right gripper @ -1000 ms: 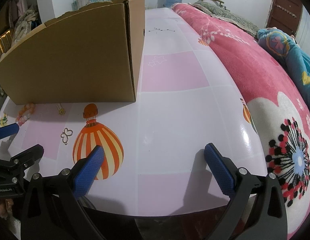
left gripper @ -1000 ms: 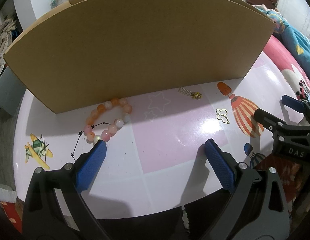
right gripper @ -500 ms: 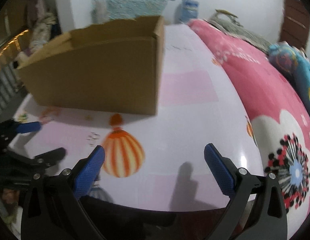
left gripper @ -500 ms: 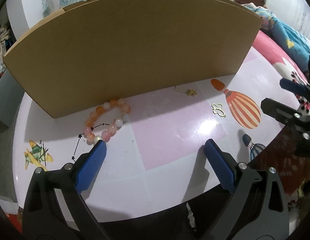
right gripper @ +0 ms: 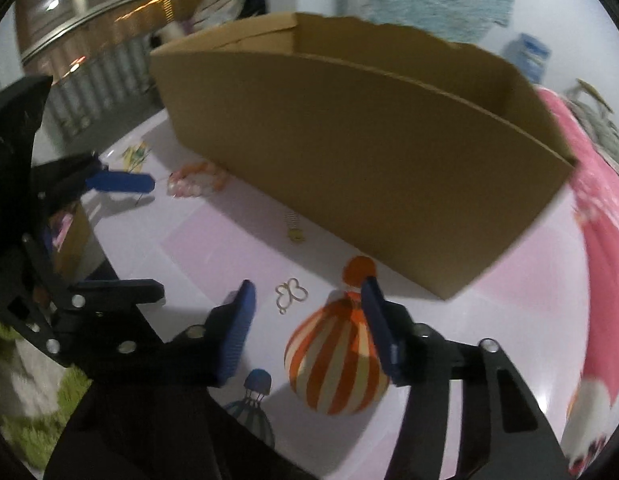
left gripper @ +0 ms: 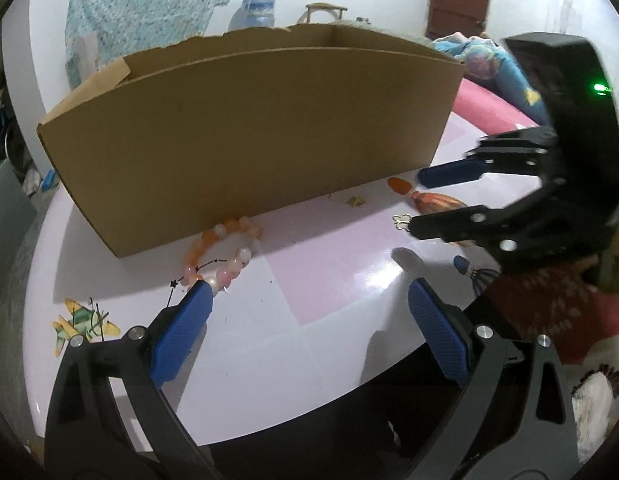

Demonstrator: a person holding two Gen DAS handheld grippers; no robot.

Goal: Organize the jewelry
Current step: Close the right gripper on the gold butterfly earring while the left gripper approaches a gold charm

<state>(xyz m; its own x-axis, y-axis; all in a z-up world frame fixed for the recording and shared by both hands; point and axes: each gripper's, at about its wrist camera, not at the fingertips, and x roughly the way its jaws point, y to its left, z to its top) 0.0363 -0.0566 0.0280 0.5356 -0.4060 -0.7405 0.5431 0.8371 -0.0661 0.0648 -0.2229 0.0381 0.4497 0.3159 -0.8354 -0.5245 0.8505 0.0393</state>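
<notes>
jewelry lies scattered on the glossy pink and white table [left gripper: 333,280], all of it along the near wall of a big open cardboard box [left gripper: 249,136]. the beaded bracelet [left gripper: 219,254], peach and pink beads, sits close against the box's front wall toward its left end. further right a small gold chain piece [left gripper: 355,200] lies just in front of the box, and a thin gold butterfly-shaped ring [right gripper: 290,295] rests on the table beside the printed striped hot-air balloon [right gripper: 337,364].

the left gripper [left gripper: 309,296] hovers low over the table with its jaws spread wide and nothing between them; its left blue fingertip [left gripper: 191,312] is right at the near beads of the bracelet, though i cannot tell whether it touches them. the right gripper [right gripper: 307,292] reaches in from the right, its jaws open but noticeably narrower than the left pair, also holding nothing. the butterfly ring lies just ahead of its left fingertip, near the gap between the pads, and the balloon print's orange top sits by the right pad. in the left wrist view that gripper [left gripper: 417,200] hangs over the balloon print with the ring just at its lower finger's tip. the right wrist picture is blurred.

a pink floral blanket [right gripper: 597,208] covers the bed beyond the table's far edge.
</notes>
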